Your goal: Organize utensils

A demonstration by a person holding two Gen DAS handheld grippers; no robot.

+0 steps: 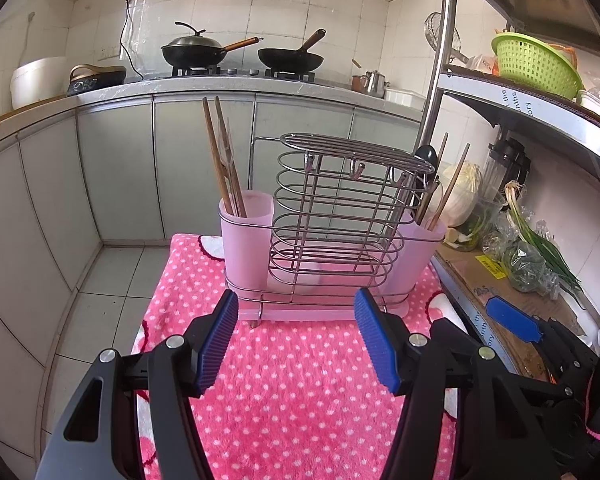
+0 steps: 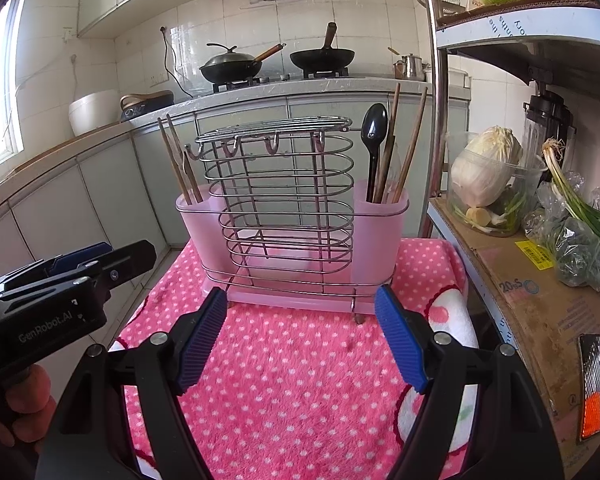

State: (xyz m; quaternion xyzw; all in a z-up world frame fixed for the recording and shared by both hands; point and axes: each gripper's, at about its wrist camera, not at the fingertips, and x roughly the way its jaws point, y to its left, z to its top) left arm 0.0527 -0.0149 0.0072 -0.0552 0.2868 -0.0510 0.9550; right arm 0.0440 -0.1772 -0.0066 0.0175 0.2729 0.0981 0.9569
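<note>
Kitchen cabinets behind, pink dotted towel [image 2: 300, 380] on the desk. Both left gripper [image 1: 295, 340] and right gripper [image 2: 300, 336] hang empty, jaws apart; utensil holder [image 2: 287, 216] dead ahead, chopsticks [image 1: 223, 168] and black spoon [image 2: 374, 140] already potted. Looks nearly finished.

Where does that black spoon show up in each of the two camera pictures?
Left wrist view: the black spoon peeks out right of centre, mostly hidden behind the wire rack, in the right pink cup.
Right wrist view: the spoon stands in plain sight right of centre, in that cup.
Shared landmark: the wire rack.
</note>
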